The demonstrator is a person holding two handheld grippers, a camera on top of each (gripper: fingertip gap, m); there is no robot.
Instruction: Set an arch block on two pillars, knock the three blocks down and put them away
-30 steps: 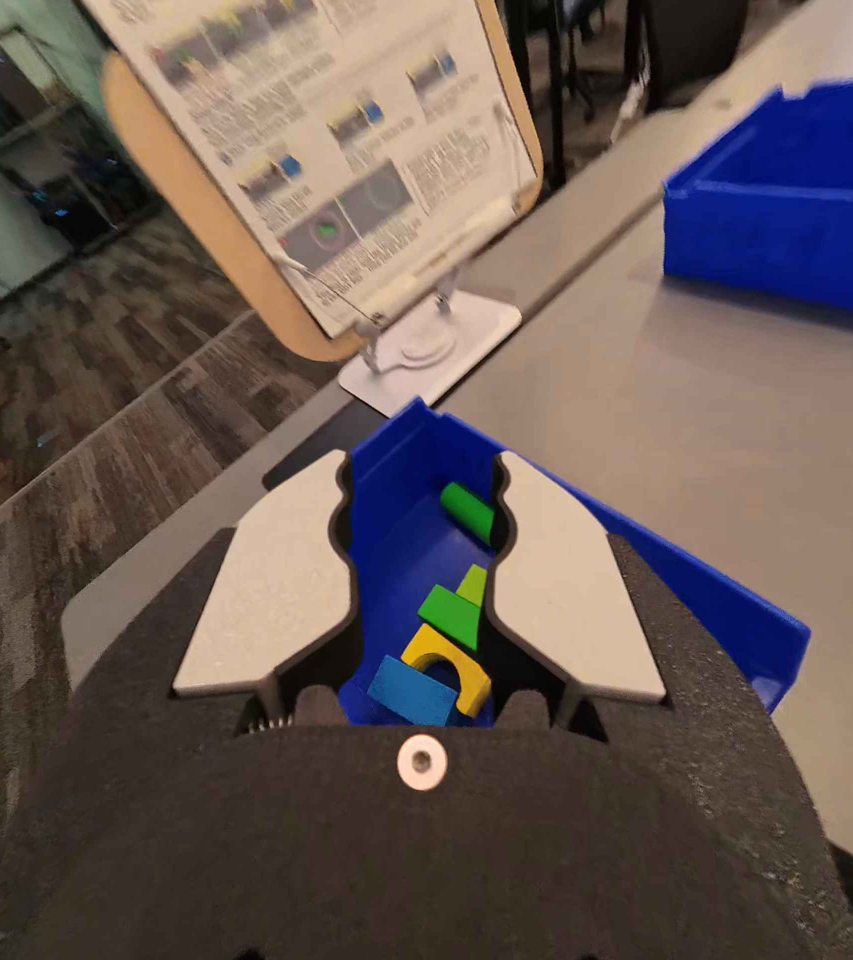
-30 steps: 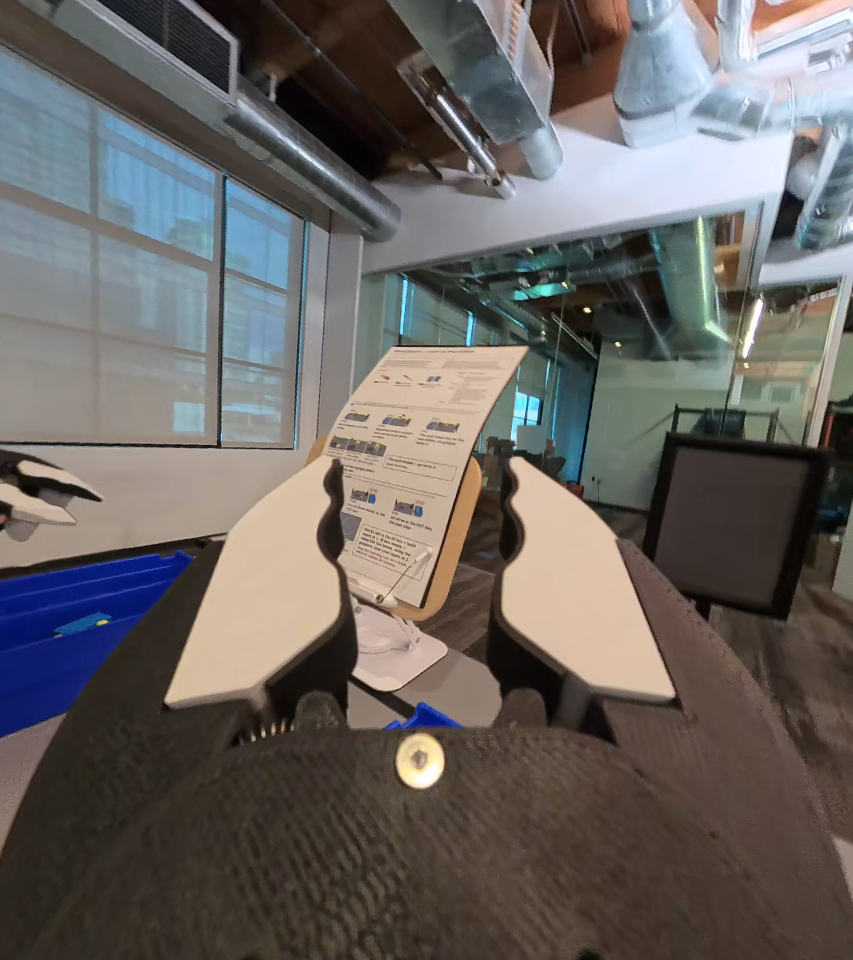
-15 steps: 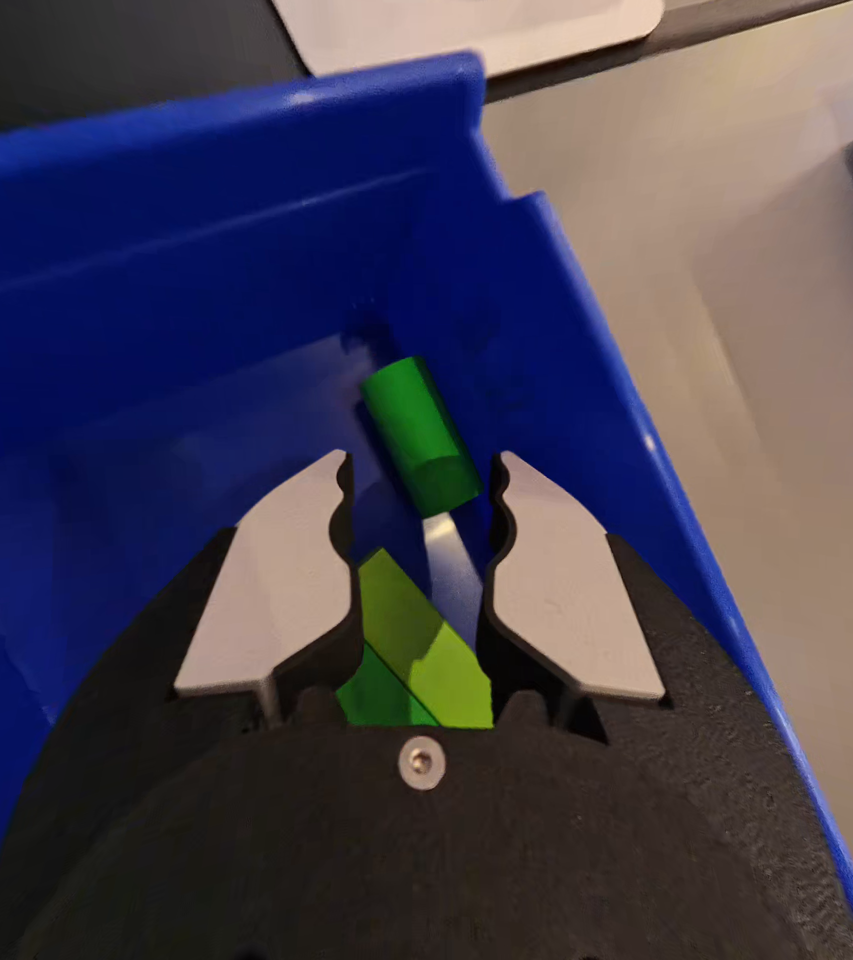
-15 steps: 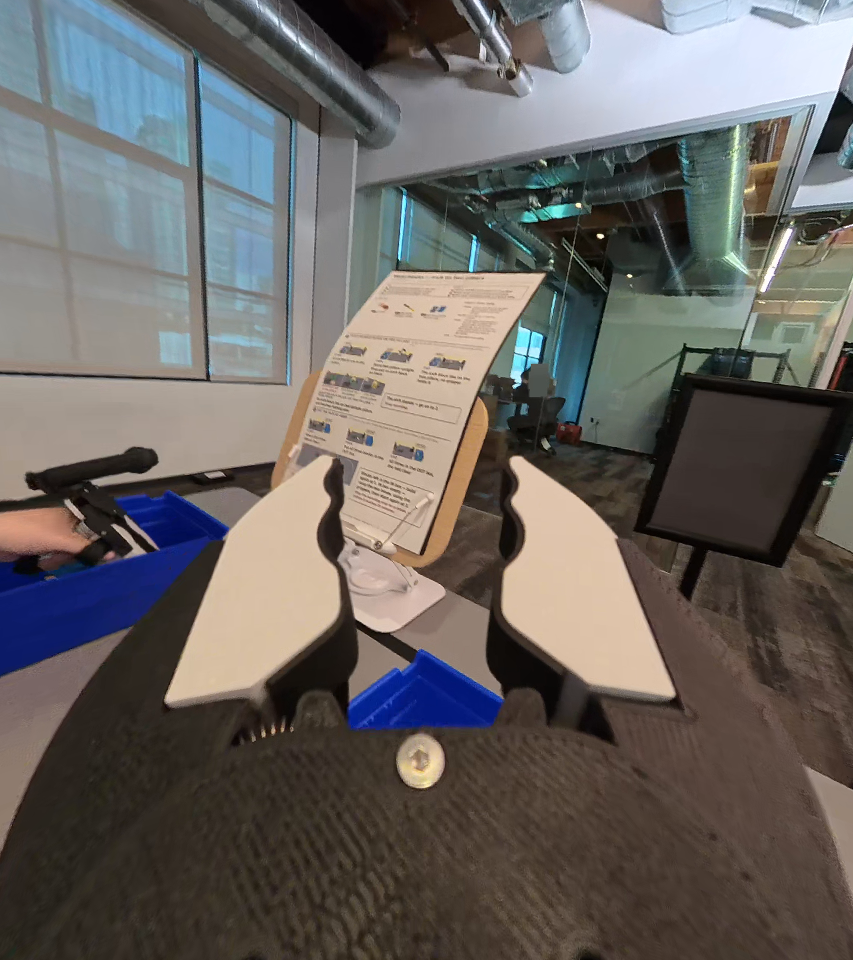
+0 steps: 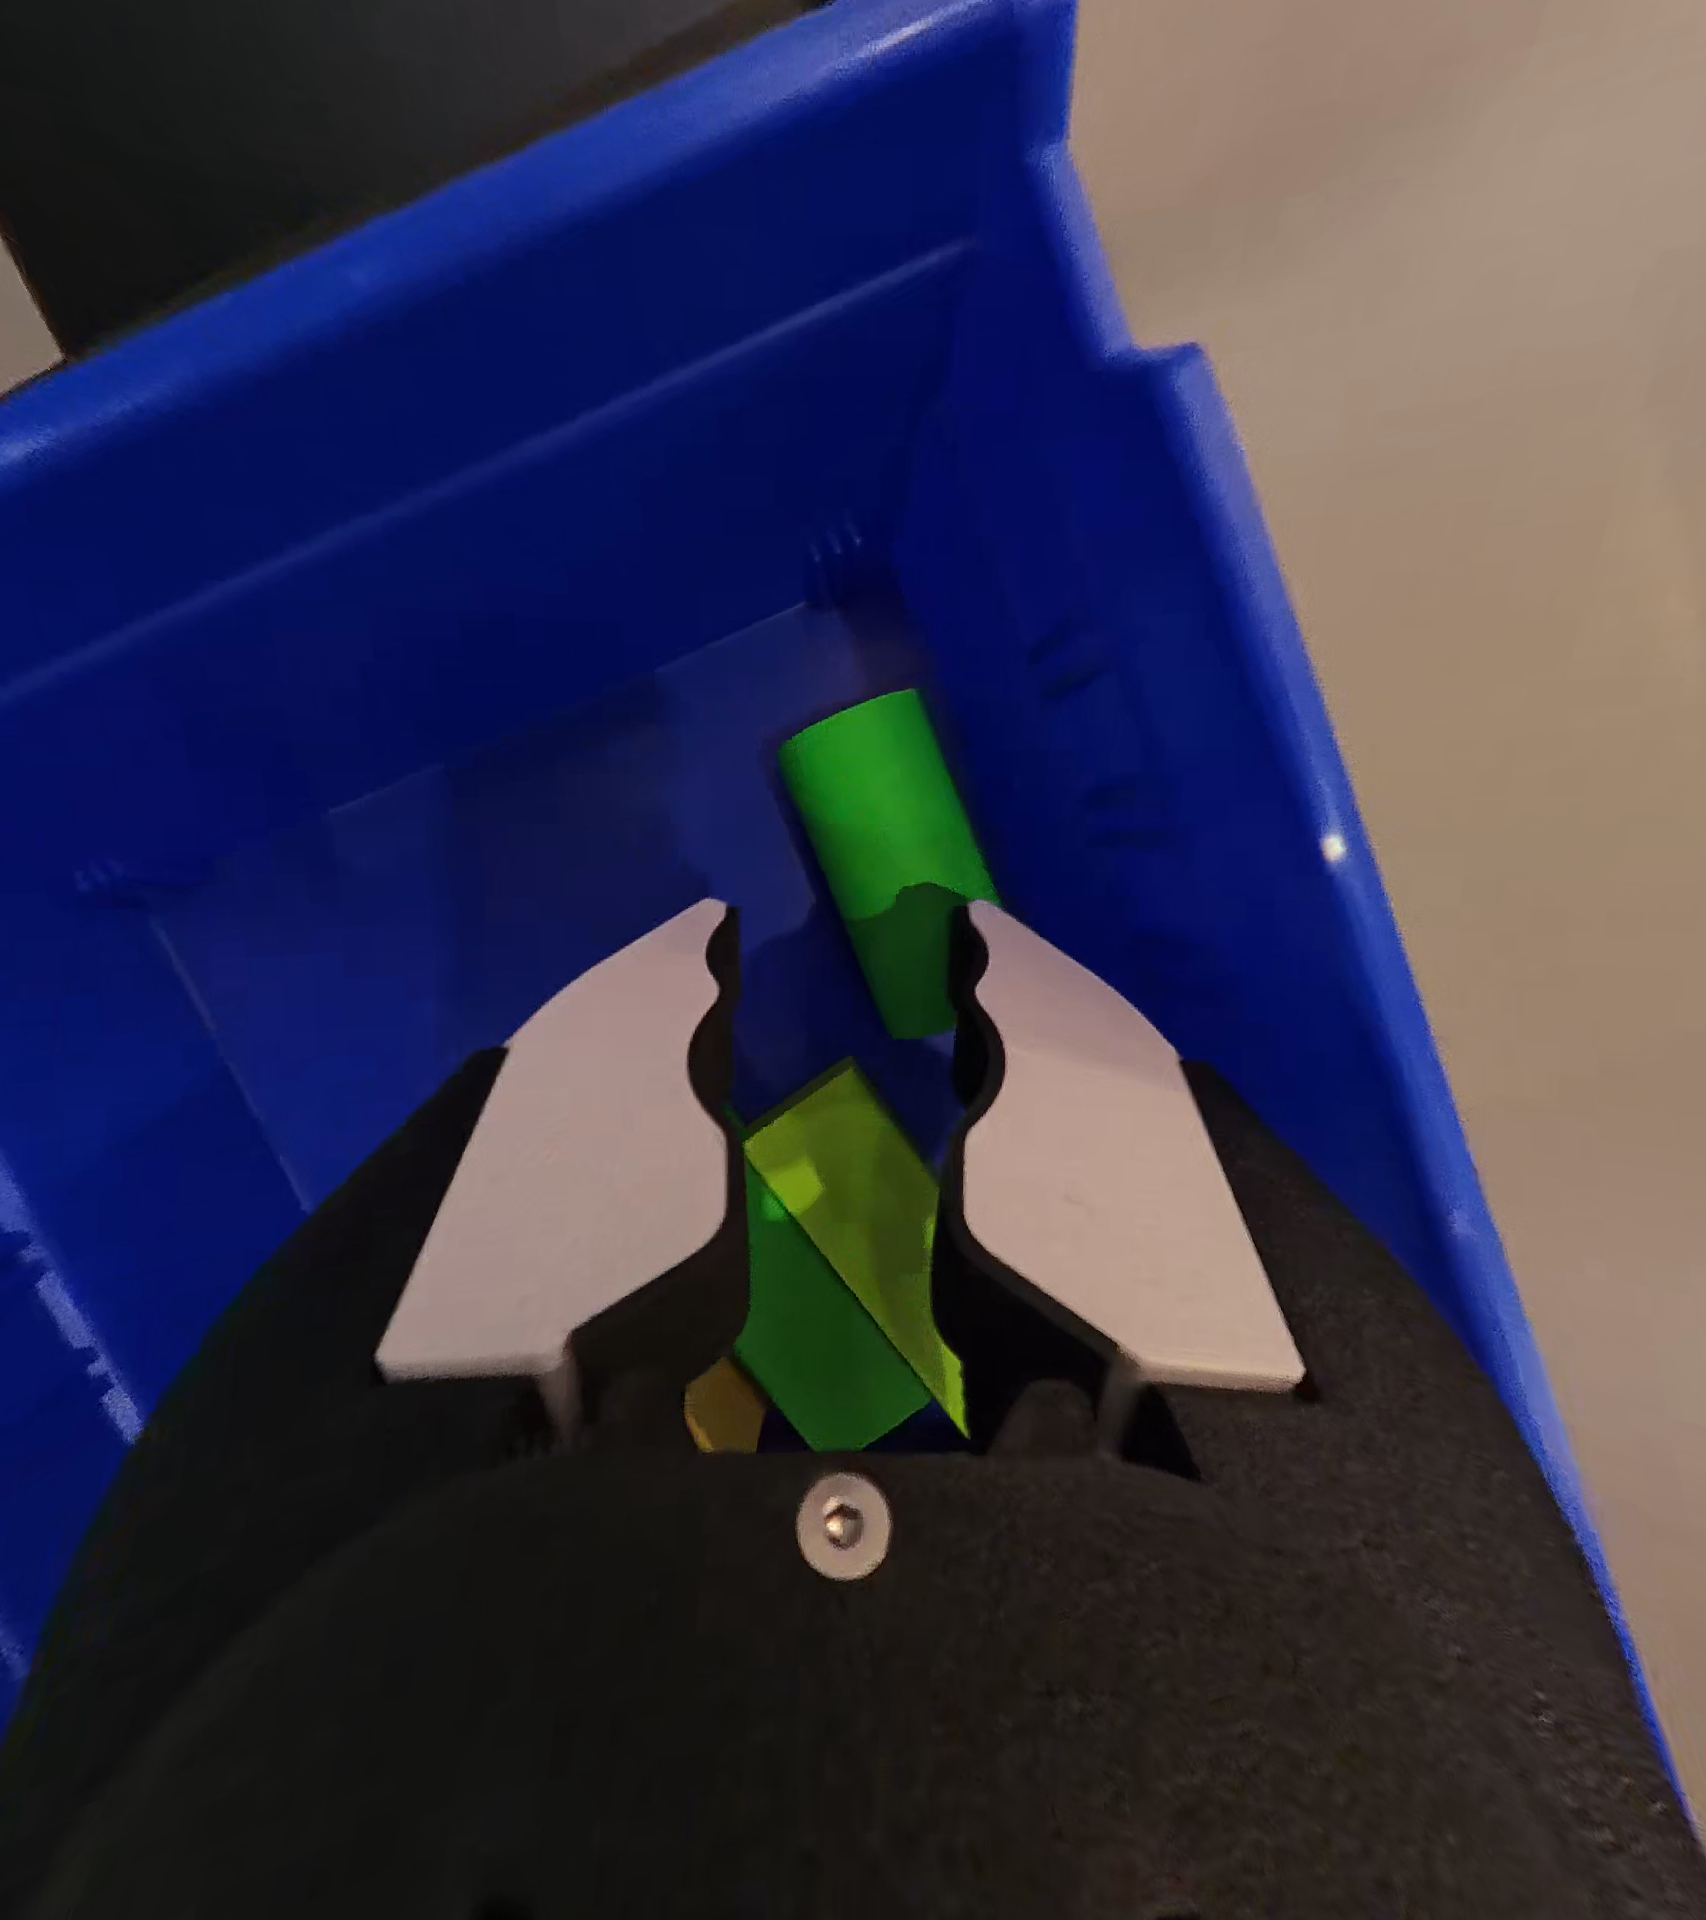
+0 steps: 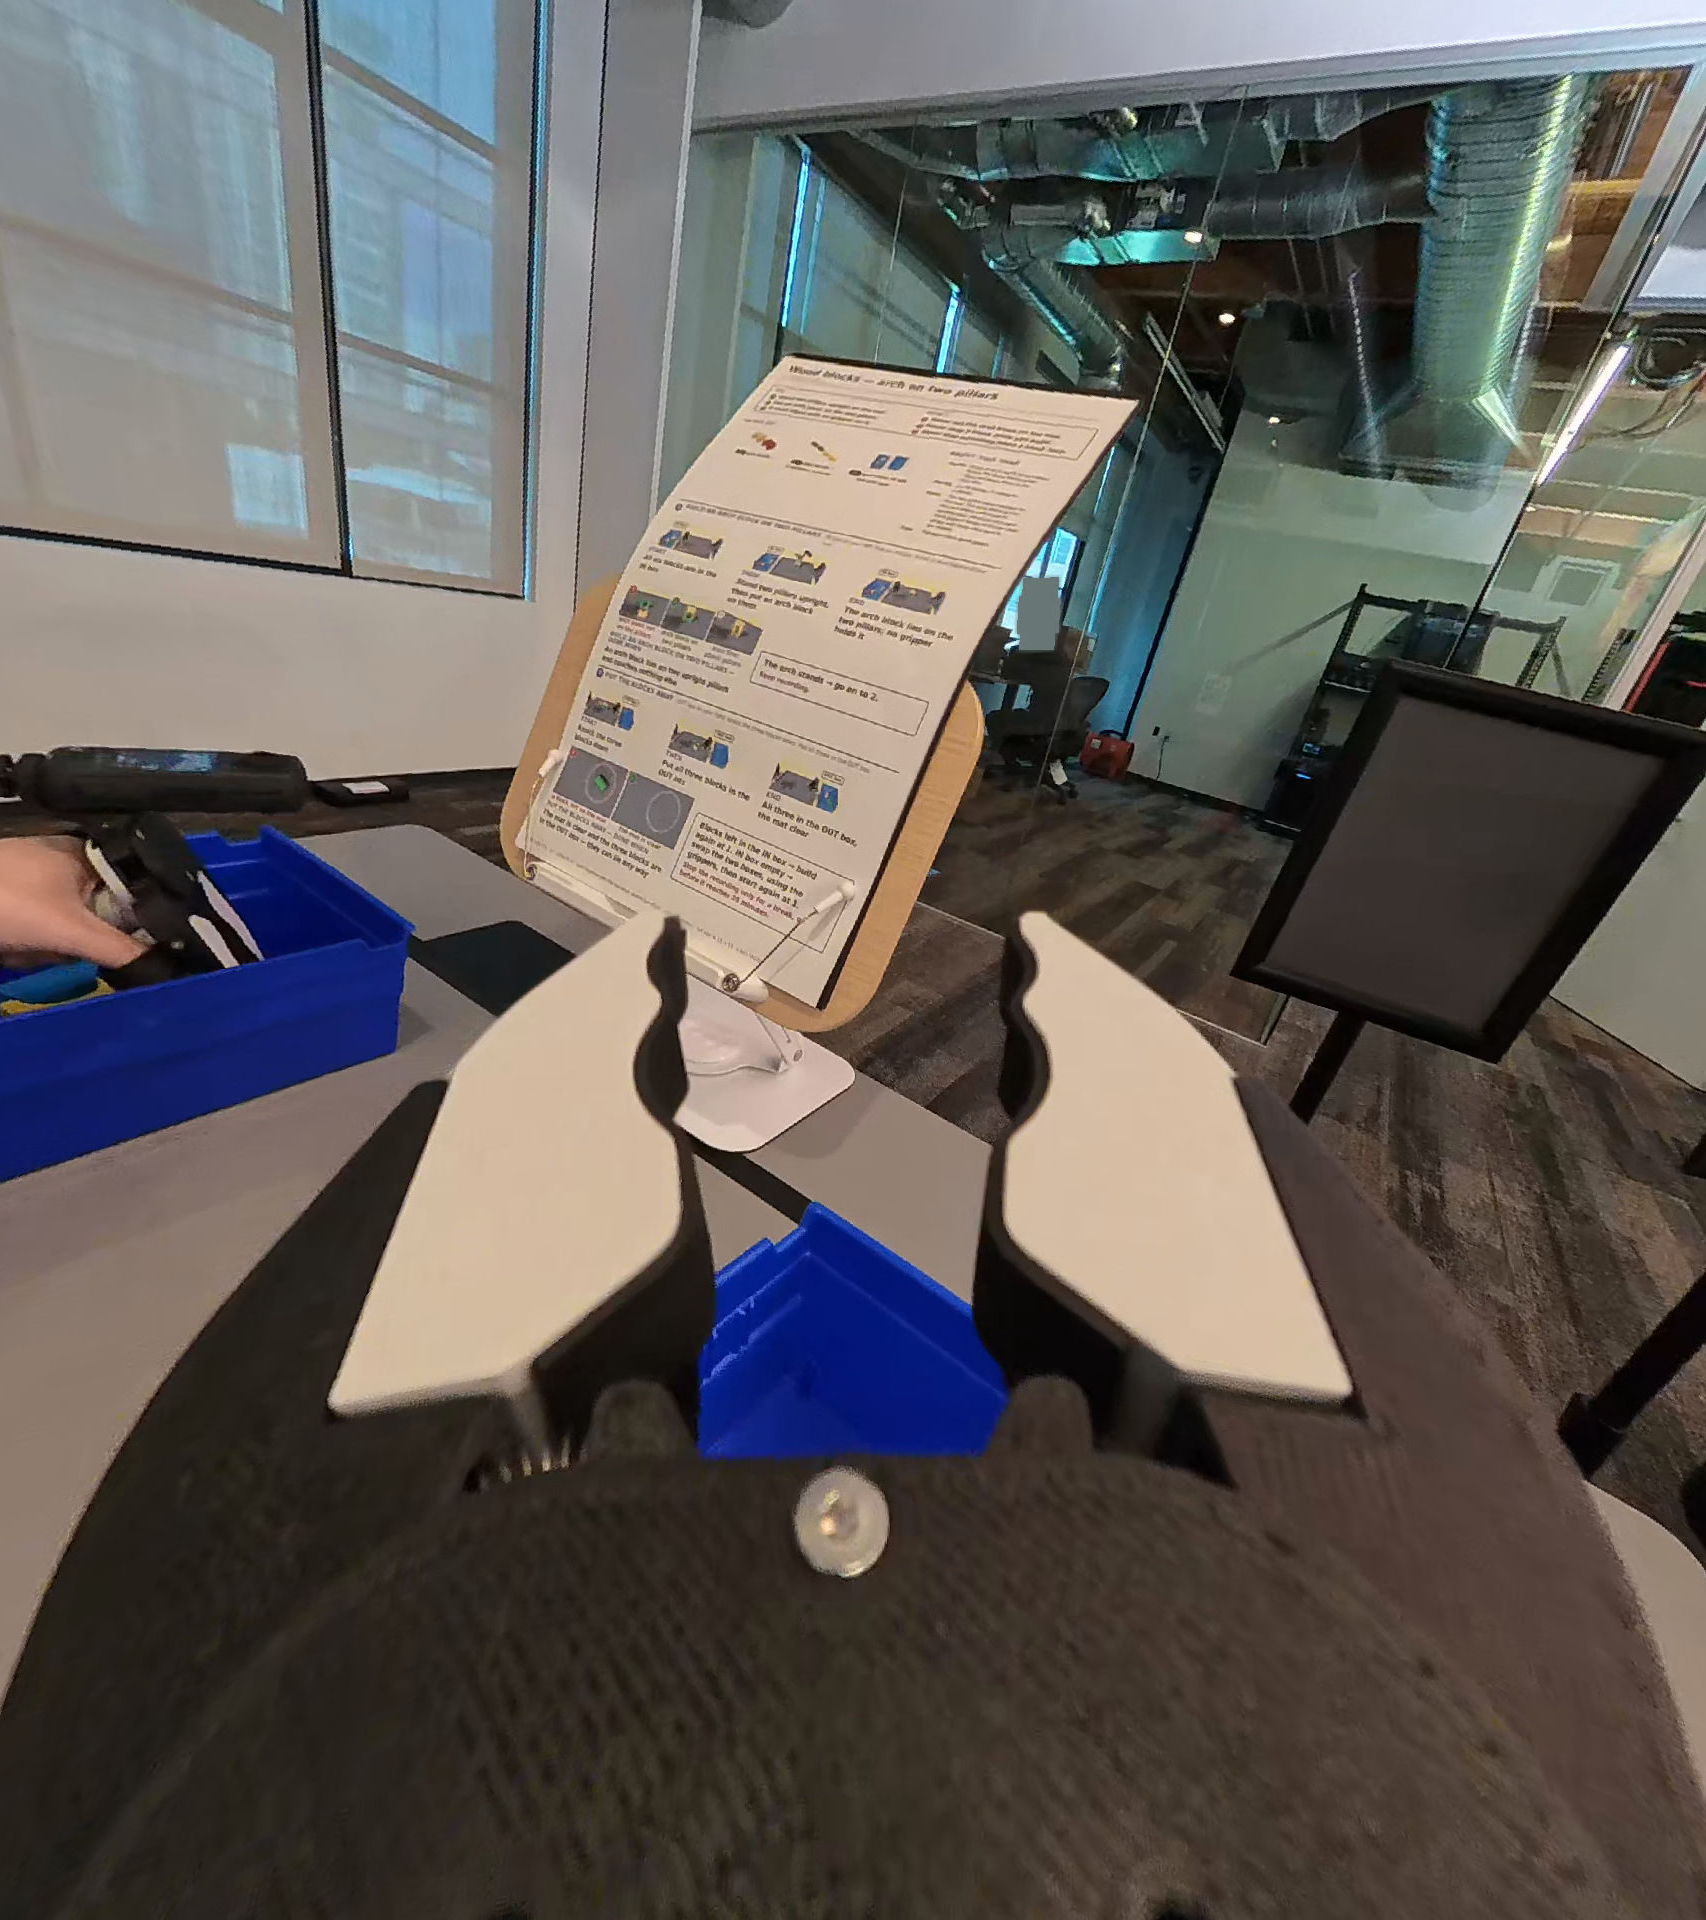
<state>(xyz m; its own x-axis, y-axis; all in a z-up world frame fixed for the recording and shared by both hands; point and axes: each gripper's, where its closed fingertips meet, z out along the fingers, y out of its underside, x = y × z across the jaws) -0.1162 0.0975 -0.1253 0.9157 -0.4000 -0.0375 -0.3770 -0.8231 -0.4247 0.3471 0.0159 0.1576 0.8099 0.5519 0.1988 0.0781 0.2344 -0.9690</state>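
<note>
- The left gripper is reaching down into a blue bin, fingers spread and gripping nothing.
- A green cylinder is lying at centre frame by the bin's right wall; a lime-green wedge block is sitting lower, between the fingers.
- The right gripper is hovering wide apart and empty above a second blue bin, at lower centre.
- An instruction sheet stand is standing at upper centre.

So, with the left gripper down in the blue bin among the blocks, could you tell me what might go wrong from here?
1. The left gripper is open near the green cylinder, which lies against the blue bin wall; the right finger may jam against that wall.
2. The cylinder lies on its side and could roll away when touched.
3. The green wedge-shaped block sits between the fingers and might get pinched instead.
</note>
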